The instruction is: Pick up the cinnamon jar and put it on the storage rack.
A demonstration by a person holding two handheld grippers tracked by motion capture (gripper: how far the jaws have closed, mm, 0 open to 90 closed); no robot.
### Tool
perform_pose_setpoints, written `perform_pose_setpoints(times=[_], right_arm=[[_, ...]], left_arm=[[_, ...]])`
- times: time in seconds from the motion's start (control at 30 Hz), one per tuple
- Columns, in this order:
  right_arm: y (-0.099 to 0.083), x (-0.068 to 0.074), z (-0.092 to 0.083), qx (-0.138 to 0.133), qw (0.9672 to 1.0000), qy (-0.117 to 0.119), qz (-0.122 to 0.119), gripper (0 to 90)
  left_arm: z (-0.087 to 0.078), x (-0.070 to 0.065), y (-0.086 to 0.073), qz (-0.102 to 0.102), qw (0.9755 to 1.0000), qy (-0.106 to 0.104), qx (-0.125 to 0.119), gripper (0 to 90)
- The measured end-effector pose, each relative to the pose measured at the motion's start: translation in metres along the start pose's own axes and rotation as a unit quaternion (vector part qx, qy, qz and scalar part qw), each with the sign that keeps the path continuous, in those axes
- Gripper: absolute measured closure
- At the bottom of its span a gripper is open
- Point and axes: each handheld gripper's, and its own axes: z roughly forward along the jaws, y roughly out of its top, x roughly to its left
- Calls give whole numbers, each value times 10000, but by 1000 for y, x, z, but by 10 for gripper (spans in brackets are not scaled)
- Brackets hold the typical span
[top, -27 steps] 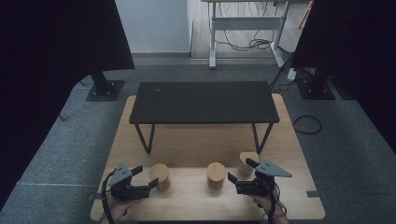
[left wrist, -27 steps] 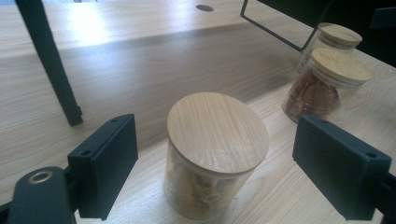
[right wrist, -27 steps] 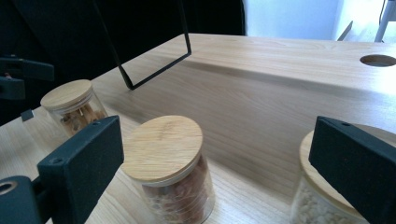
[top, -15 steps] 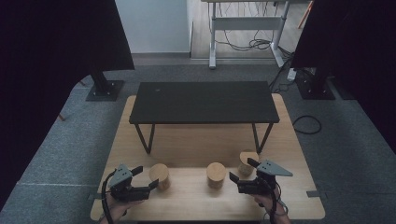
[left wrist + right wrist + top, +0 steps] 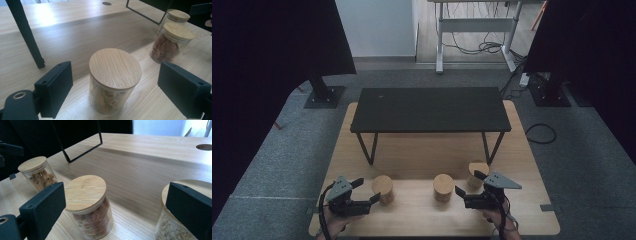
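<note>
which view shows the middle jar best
The right gripper view: the middle jar sits close, its wooden lid and brownish contents clear. The left gripper view shows it farther off; the high view gives just its small lid.

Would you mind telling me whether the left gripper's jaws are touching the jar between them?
Apart. The left gripper view shows bare wood on both sides of the jar, between it and the open left gripper.
</note>
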Motion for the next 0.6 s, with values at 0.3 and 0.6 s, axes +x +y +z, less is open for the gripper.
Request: perform_pose_setpoints(times=[0.3,0.6], right_arm=[[1,2,-2,-6,9999,-123,83,30],[1,5,1,77,9999,-110,12,30]], left_arm=[[5,2,-1,36,9999,41,113,108],[15,0,-1,227,9994,20,279,78]])
